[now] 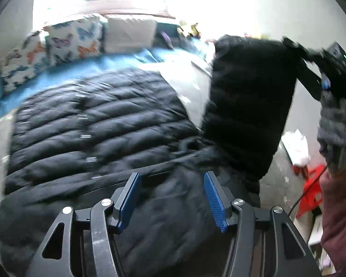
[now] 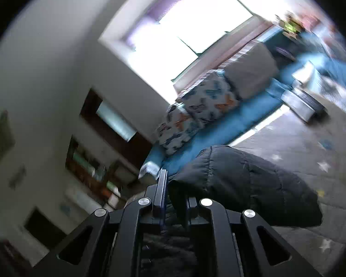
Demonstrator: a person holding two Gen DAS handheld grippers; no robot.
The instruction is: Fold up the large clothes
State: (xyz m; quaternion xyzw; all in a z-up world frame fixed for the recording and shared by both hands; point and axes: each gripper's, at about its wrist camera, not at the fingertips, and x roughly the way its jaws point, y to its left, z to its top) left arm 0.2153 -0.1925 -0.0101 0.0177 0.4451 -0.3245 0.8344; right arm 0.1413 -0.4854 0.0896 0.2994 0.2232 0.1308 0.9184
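While the black puffer jacket (image 1: 99, 124) lies spread across the bed, its body running lengthwise away from the left gripper (image 1: 171, 198) toward the butterfly pillows (image 1: 57, 46), that gripper hangs just above the near hem with its blue pads (image 1: 215, 202) apart and nothing between them. To the right of the jacket's body, one sleeve (image 1: 249, 106) stands lifted, its cuff end pinched by the right gripper (image 1: 295, 48), held in a grey-gloved hand (image 1: 334, 136). So the right hand is the nearer to the sleeve, and I'd judge the fold goes leftward across the body.

From the right wrist view, the right gripper (image 2: 176, 198) is pressed tight on dark quilted cloth, and the sleeve (image 2: 246, 184) bulges away from it over the grey starred blanket (image 2: 311, 138).

Count: one jacket, one lifted sleeve, two grippers, two butterfly pillows, one plain pillow (image 1: 131, 32).
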